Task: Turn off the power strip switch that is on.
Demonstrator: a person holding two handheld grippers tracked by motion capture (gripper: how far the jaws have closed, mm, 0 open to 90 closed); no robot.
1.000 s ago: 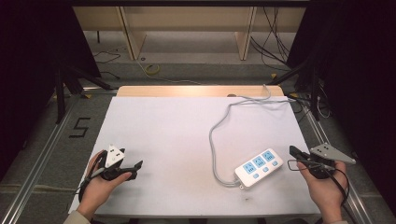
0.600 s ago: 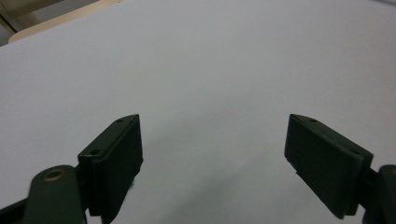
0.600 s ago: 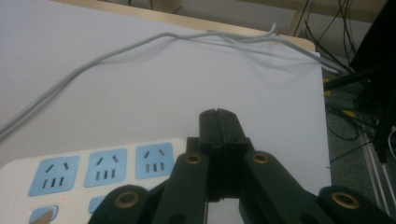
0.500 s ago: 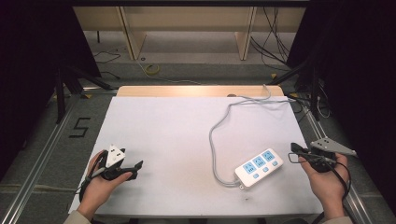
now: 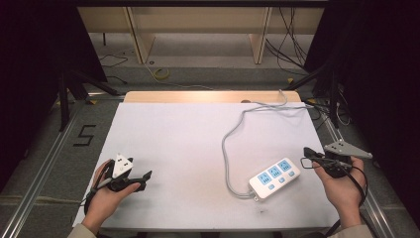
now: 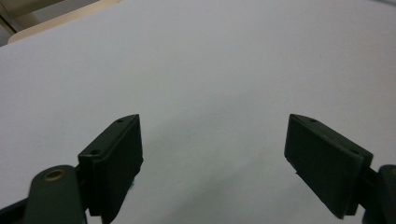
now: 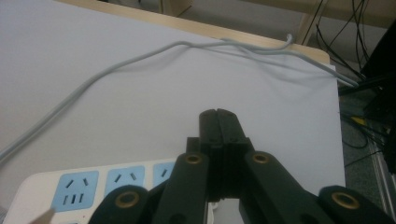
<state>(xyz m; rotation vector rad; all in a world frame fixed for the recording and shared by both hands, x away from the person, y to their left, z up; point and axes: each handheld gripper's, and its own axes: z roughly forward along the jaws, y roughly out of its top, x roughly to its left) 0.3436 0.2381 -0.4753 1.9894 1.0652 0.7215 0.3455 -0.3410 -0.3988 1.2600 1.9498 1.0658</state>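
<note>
Beside power strip (image 5: pixel 275 178), right gripper (image 5: pixel 308 152) edged closer, jaws together.

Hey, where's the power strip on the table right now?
In the high view the power strip lies near the table's front right, just left of the right gripper, its grey cord running back.

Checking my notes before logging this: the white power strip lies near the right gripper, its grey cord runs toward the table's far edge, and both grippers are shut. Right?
Not quite. The left gripper is open: the left gripper view shows its jaws wide apart over bare table. The right gripper is shut, beside the power strip with its cord running to the far edge.
</note>
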